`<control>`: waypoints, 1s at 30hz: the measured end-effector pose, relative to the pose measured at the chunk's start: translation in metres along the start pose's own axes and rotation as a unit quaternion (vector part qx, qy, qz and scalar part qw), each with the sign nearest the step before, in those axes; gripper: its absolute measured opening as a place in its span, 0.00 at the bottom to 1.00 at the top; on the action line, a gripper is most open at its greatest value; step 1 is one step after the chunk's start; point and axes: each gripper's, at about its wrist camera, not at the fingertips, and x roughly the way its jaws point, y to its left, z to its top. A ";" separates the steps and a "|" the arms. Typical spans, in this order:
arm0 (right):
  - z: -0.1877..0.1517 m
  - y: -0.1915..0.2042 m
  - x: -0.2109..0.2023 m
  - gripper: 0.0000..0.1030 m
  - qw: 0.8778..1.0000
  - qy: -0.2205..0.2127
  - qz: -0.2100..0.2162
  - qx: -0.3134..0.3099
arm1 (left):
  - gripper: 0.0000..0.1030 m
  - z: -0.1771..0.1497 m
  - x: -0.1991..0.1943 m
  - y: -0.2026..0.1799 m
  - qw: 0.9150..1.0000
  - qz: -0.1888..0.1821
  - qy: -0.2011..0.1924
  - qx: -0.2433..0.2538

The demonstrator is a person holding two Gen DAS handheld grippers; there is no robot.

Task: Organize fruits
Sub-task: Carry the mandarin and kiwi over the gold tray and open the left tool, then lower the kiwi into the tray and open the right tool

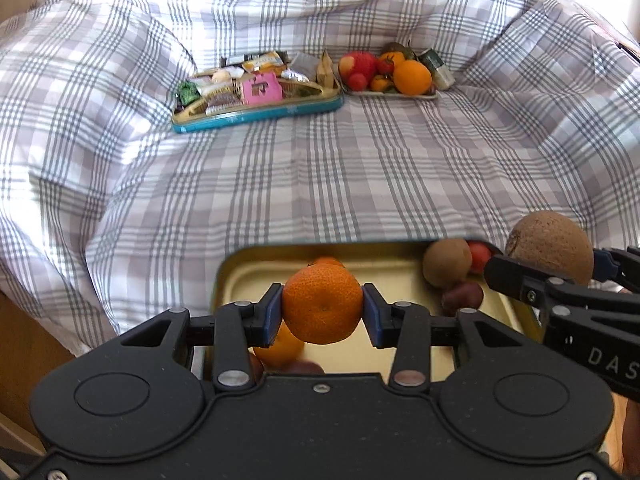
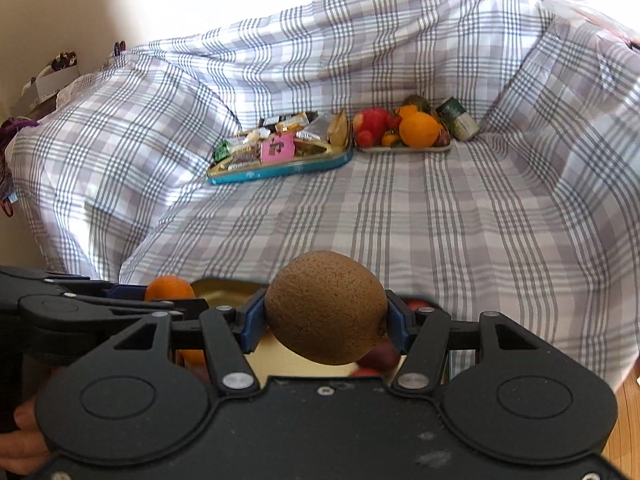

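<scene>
My left gripper (image 1: 322, 309) is shut on a mandarin (image 1: 322, 307) and holds it above a yellow tin tray (image 1: 384, 270) at the near edge of the bed. My right gripper (image 2: 326, 314) is shut on a brown kiwi (image 2: 326, 307), also above that tray (image 2: 224, 288); it shows at the right of the left wrist view (image 1: 550, 246). In the tray lie another kiwi (image 1: 447, 267), a dark plum (image 1: 463, 297), a red fruit (image 1: 480, 256) and an orange (image 1: 280, 346). The left gripper's mandarin shows in the right wrist view (image 2: 168, 289).
A checked sheet (image 1: 320, 184) covers the bed. At the back stand a blue tin of snacks (image 1: 256, 114) and a white tray (image 1: 394, 95) with an orange (image 1: 412, 77), an apple (image 1: 356, 63), tomatoes and a small jar (image 1: 438, 68). Wooden floor shows at the lower right (image 2: 628, 412).
</scene>
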 end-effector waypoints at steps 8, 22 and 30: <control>-0.018 -0.008 0.005 0.60 0.999 0.027 -0.029 0.010 | 0.49 -0.013 0.022 -0.006 1.000 -0.007 0.030 -0.004; -0.026 -0.019 0.012 0.60 0.998 0.046 -0.044 0.021 | 0.50 -0.019 0.025 -0.012 0.999 -0.023 0.041 0.003; -0.027 -0.011 0.015 0.60 0.998 0.057 -0.034 0.008 | 0.50 -0.020 0.016 -0.007 0.999 0.023 0.021 -0.011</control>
